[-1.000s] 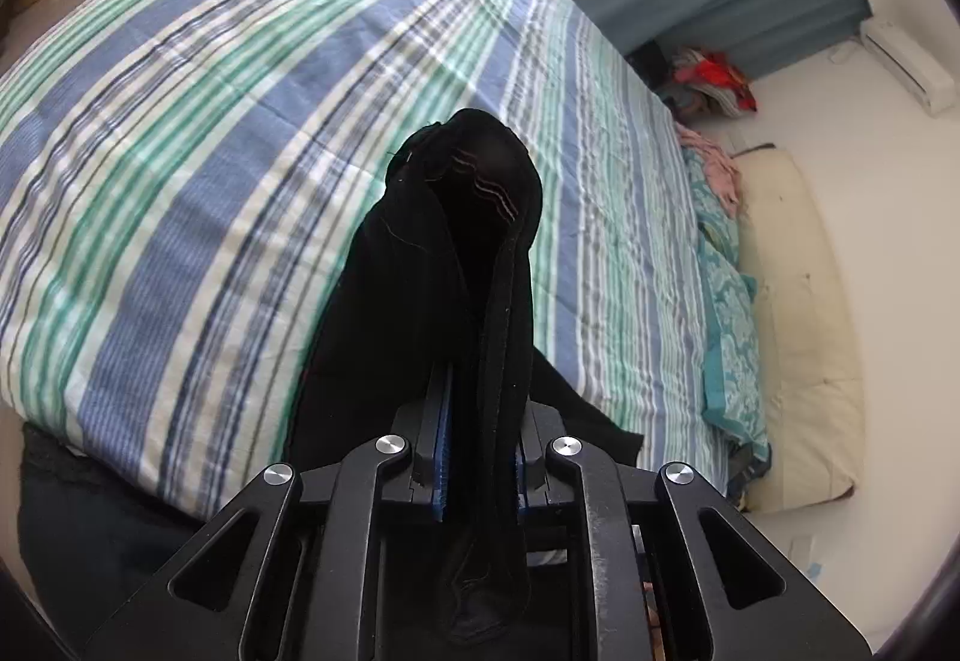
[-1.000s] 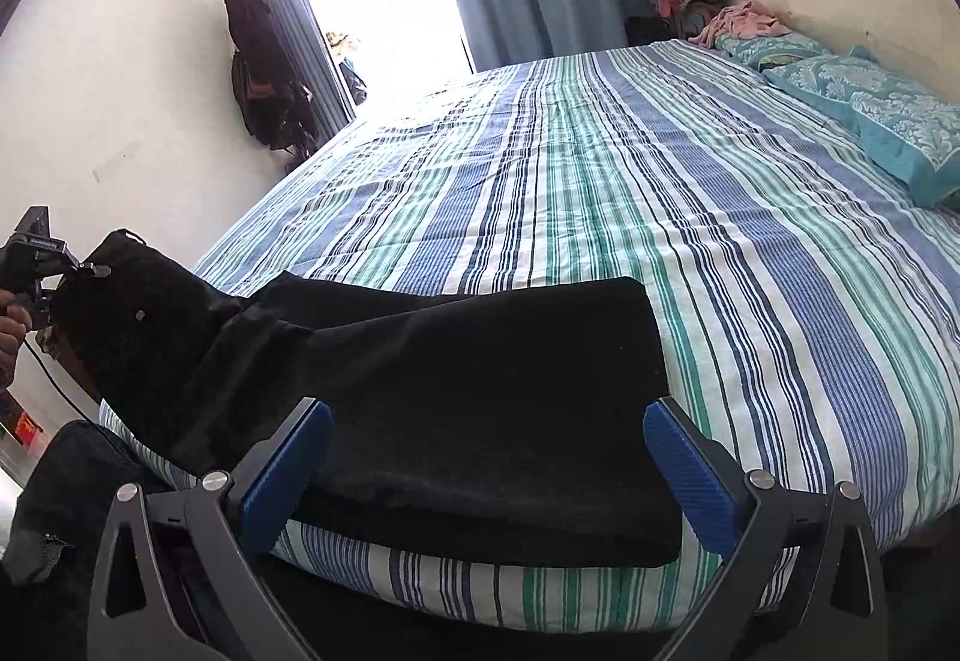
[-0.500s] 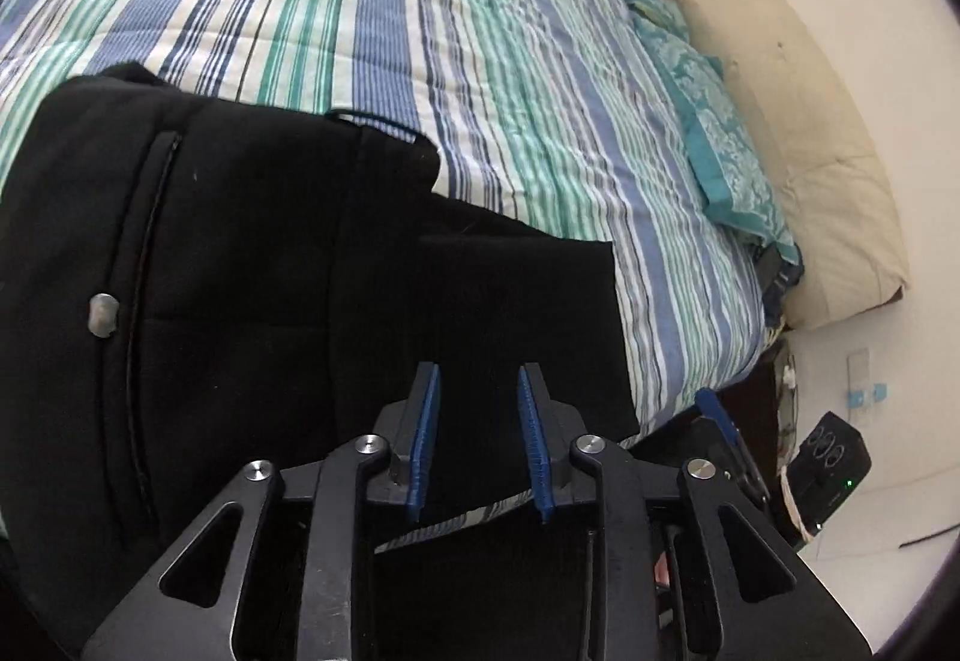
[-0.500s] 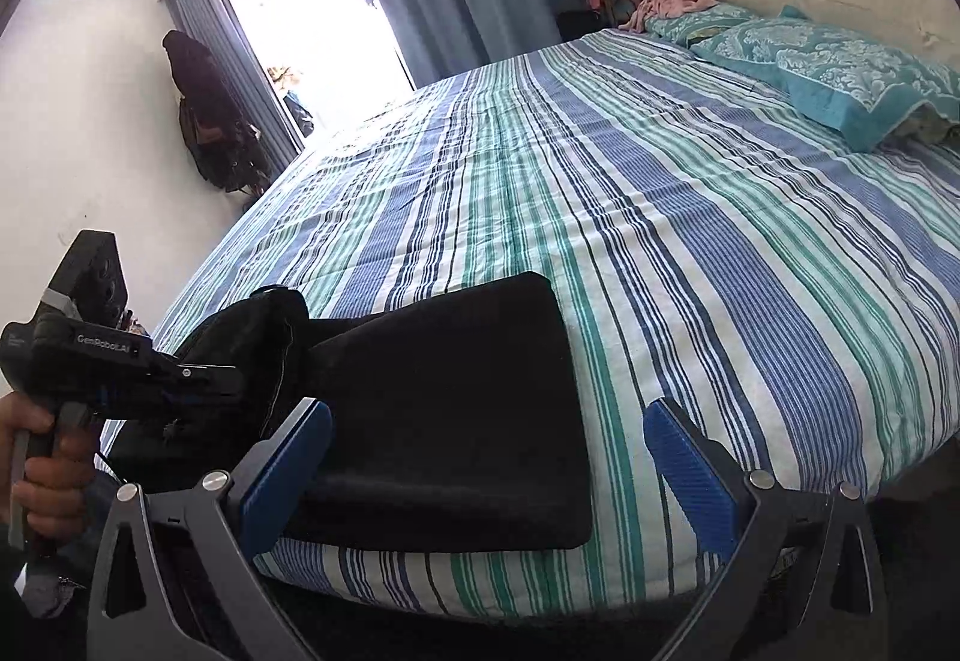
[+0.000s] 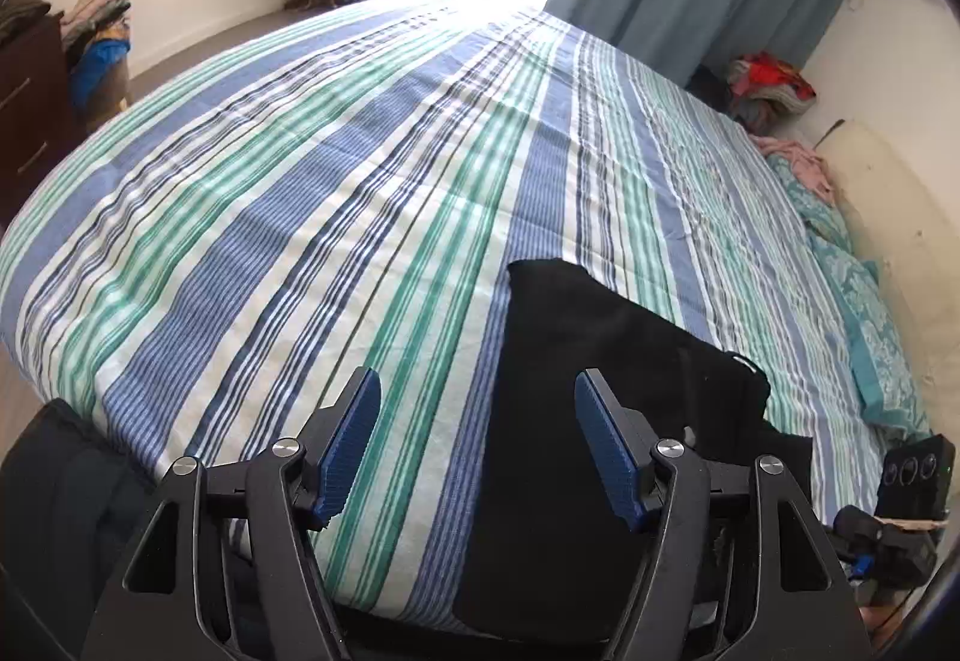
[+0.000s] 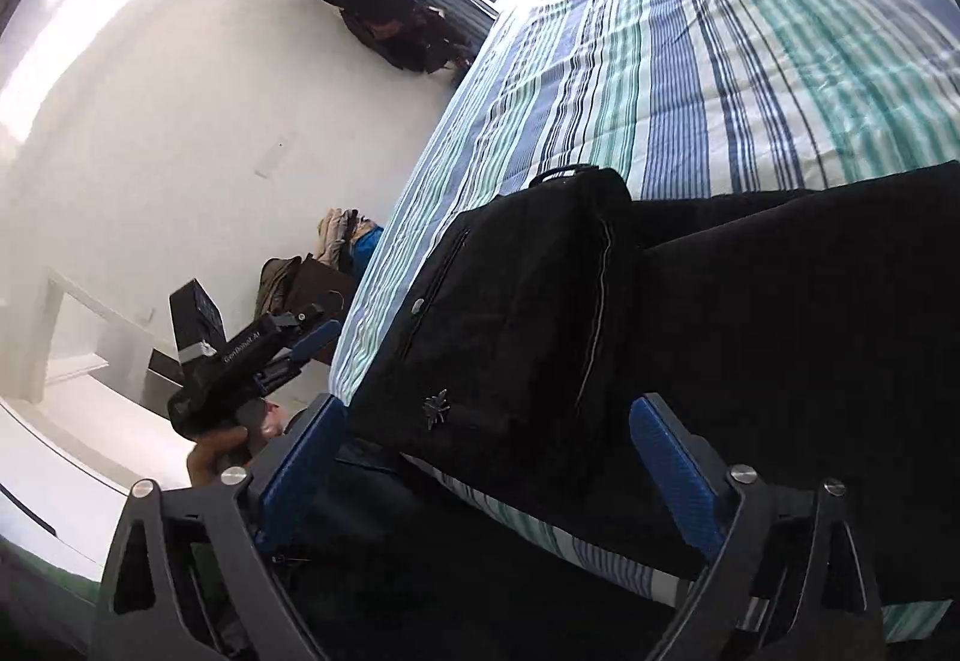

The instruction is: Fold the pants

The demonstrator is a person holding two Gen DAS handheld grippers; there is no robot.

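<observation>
Black pants (image 6: 750,313): folded into a flat stack, buttoned back pocket uppermost, lying at the near edge of the striped bedspread (image 5: 336,217).

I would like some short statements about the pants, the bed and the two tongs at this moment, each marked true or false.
1. The left tongs are open and hold nothing. True.
2. The black pants lie folded near the edge of the striped bedspread. True.
3. The right tongs are clamped on the waistband. False: their fingers stand wide apart and grip no cloth.
4. The bedspread is plain white. False: it has blue, green and white stripes.
5. A teal patterned pillow lies at the bed's far right side in the left wrist view. True.
</observation>
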